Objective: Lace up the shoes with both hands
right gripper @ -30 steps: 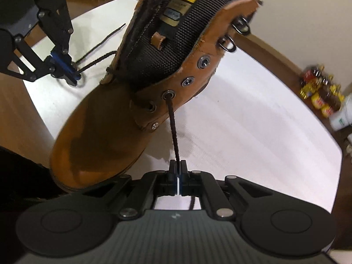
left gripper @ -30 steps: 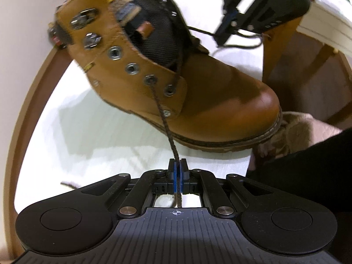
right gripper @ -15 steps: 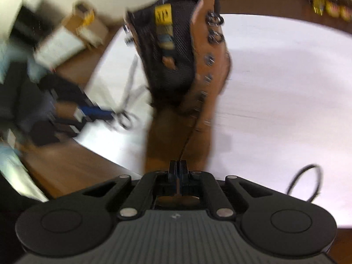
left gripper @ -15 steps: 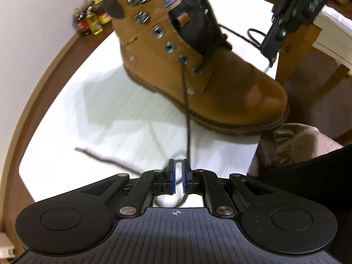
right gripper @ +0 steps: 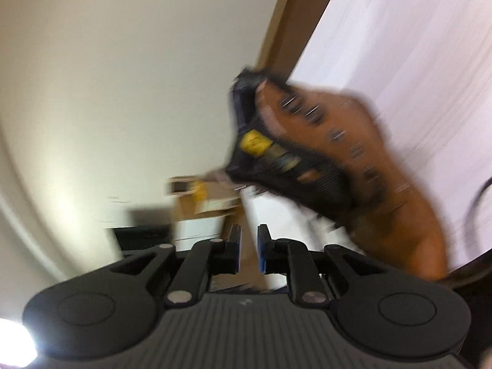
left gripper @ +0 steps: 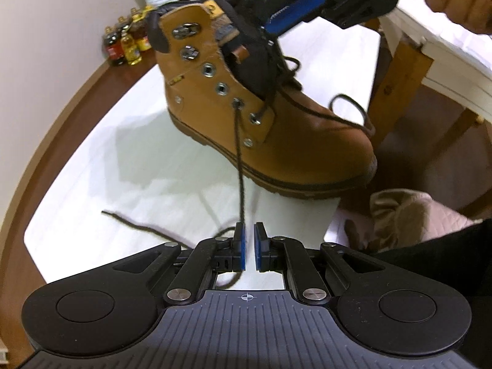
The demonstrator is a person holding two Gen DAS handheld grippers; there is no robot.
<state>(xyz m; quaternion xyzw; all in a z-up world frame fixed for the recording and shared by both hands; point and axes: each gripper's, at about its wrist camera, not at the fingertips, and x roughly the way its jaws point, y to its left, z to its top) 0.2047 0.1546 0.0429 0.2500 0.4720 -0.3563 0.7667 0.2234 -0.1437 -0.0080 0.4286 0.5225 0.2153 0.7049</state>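
Left wrist view: tan leather lace-up boot stands on the white tabletop, toe at the near edge. Dark brown braided lace runs from an eyelet down beside the left gripper, jaws slightly parted, gripping nothing. Right gripper is also parted and empty; its own view is blurred, the boot at right.

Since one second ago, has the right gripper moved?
Yes. In the left wrist view the right gripper now reaches over the boot collar; earlier it was beside the tongue, pinching lace.
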